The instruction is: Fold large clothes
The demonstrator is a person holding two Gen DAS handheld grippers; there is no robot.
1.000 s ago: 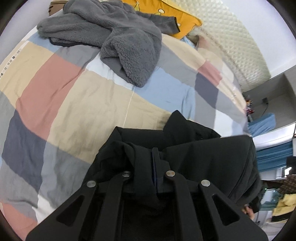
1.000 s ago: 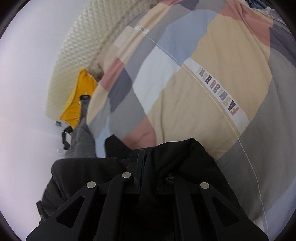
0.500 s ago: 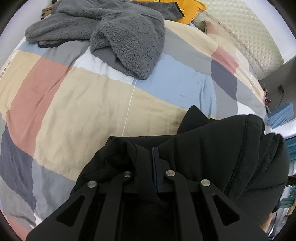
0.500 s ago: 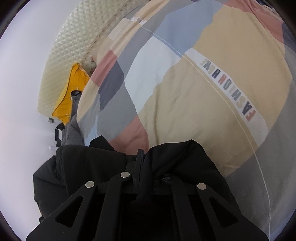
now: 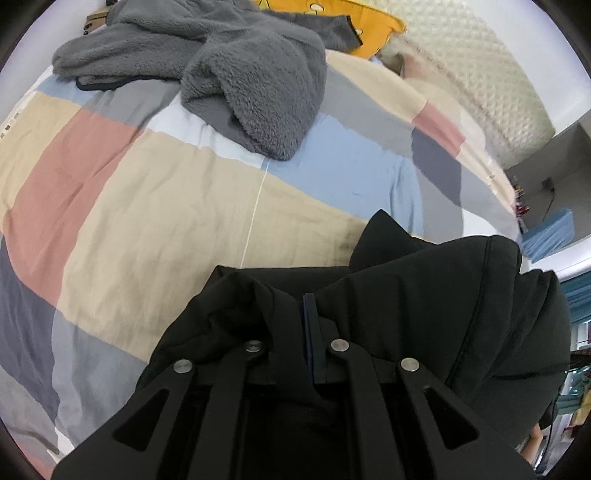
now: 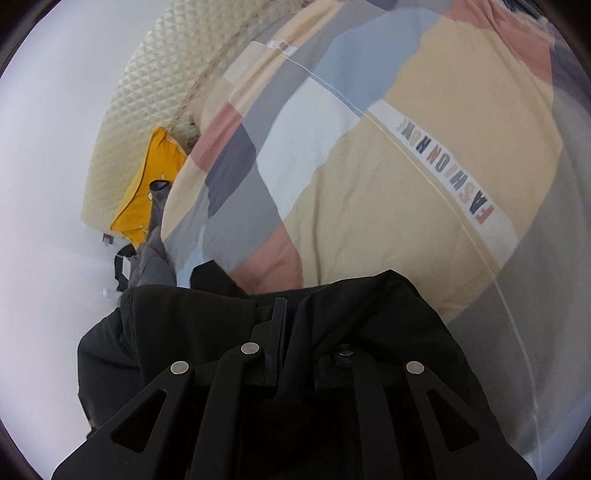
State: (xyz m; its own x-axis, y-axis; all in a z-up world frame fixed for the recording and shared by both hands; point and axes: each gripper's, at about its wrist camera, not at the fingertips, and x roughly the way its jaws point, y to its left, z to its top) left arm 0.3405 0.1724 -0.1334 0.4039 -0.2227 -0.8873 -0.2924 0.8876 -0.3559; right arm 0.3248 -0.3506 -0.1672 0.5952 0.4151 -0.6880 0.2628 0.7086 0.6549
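Black jacket (image 5: 424, 295) — one, pinched by both fingers, left (image 5: 295, 332) and right (image 6: 291, 332); one grey fleece (image 5: 240, 74).

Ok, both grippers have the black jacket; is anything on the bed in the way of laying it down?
Nothing visible on the near bedspread. The black jacket is clamped in the left gripper and right gripper. The gray fleece lies farther up, toward the yellow pillow.

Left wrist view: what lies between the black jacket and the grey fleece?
Only bare patchwork quilt between the black jacket and the grey fleece, per the left wrist view.
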